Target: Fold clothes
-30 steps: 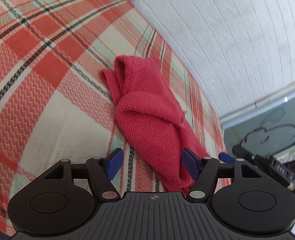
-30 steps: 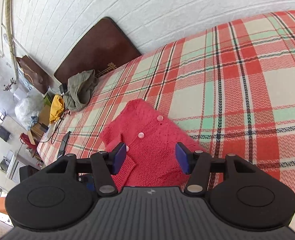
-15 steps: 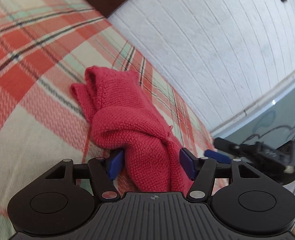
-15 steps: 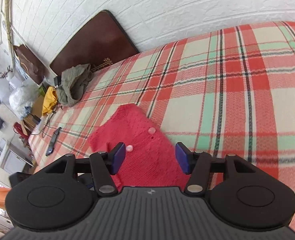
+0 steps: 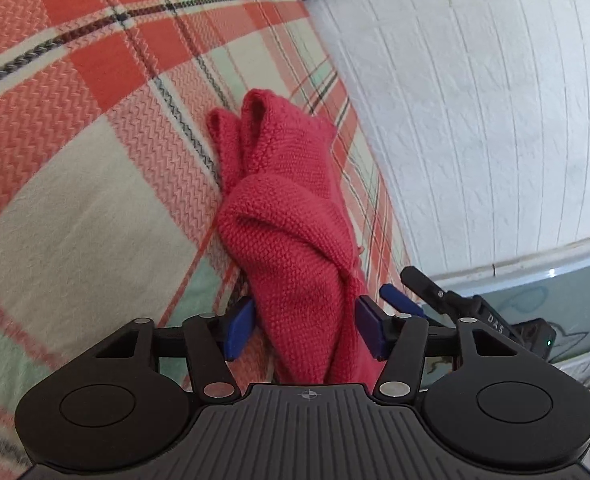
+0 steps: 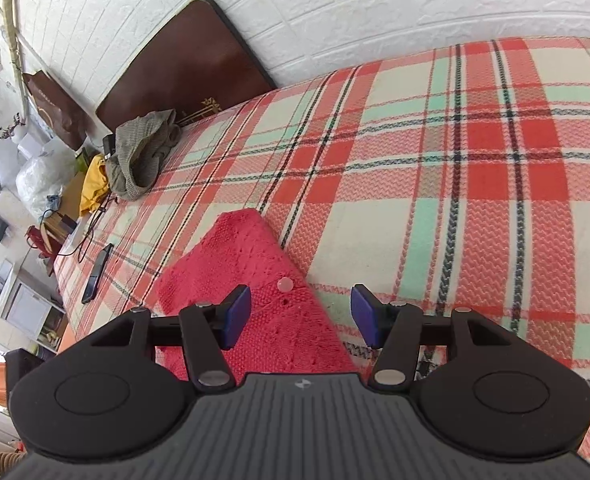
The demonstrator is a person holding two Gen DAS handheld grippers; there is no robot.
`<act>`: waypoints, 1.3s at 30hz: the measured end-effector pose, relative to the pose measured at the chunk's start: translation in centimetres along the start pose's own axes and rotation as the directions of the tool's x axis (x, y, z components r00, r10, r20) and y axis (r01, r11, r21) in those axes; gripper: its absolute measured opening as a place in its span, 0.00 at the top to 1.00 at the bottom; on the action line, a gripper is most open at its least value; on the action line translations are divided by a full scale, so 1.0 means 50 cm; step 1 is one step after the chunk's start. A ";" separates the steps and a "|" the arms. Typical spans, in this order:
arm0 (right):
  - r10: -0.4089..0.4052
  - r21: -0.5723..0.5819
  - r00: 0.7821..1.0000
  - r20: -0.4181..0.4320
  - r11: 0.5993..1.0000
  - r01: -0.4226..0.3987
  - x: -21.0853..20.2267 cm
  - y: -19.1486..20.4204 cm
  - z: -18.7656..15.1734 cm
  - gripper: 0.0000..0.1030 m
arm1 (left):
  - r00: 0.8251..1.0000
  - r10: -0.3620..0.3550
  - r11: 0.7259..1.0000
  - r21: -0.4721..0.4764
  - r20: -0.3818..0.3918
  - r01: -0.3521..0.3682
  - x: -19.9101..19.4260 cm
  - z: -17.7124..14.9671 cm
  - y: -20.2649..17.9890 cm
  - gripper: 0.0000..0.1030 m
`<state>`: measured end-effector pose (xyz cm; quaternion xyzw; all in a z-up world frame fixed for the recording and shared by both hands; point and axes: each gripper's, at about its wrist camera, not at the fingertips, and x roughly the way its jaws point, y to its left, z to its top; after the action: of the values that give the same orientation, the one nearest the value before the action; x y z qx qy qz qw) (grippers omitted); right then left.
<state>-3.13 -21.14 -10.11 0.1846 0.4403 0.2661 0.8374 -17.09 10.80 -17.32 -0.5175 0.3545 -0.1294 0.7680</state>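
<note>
The red knitted cardigan [image 5: 295, 240] lies on the bed [image 5: 75, 200], on its plaid cover, bunched into a twisted ridge that runs straight ahead of the left hand-held gripper [image 5: 303, 328] and rises to two looped folds at its far end. From the right hand-held gripper [image 6: 301, 312] the same garment [image 6: 235, 264] shows a flatter panel with a straight folded edge and a pale button [image 6: 285, 284] just ahead of its left finger.

The left hand-held gripper stands with its jaws spread, one blue pad on each side of the near end of the ridge; the left pad seems to touch the knit, but nothing is pinched. The right hand-held gripper is likewise spread wide, its left finger over the knit and its right finger over bare plaid beyond the garment's edge.

By the look of it the knit is light, soft and thick, with no stiffness: it should sag and stretch when lifted and slump rather than hold a crease. It is not slippery. I judge an edge or corner the best hold, taking both layers, not the loose bulge mid-ridge.

No container shows near the cardigan. Far ahead and left of the right hand-held gripper lies a crumpled olive garment [image 6: 143, 152].
</note>
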 end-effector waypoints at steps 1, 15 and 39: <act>0.009 -0.006 1.000 -0.008 1.000 -0.009 0.006 -0.002 0.003 0.41 | 1.000 -0.005 1.000 0.005 0.005 0.005 0.009 0.003 -0.001 0.36; 0.334 0.117 0.917 -0.216 0.942 -0.316 0.106 -0.111 0.046 0.39 | 0.999 0.002 1.000 0.015 0.053 -0.003 0.018 -0.013 0.005 0.70; 0.135 0.335 0.991 0.023 0.933 -0.135 -0.053 0.061 -0.194 0.52 | 0.991 0.078 0.915 0.403 -0.105 -0.029 0.069 0.199 -0.086 0.70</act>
<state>-13.37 -19.61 -12.04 0.3543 0.4655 0.2442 0.7734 -7.14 14.00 -12.78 -0.3310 0.3794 -0.2086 0.8384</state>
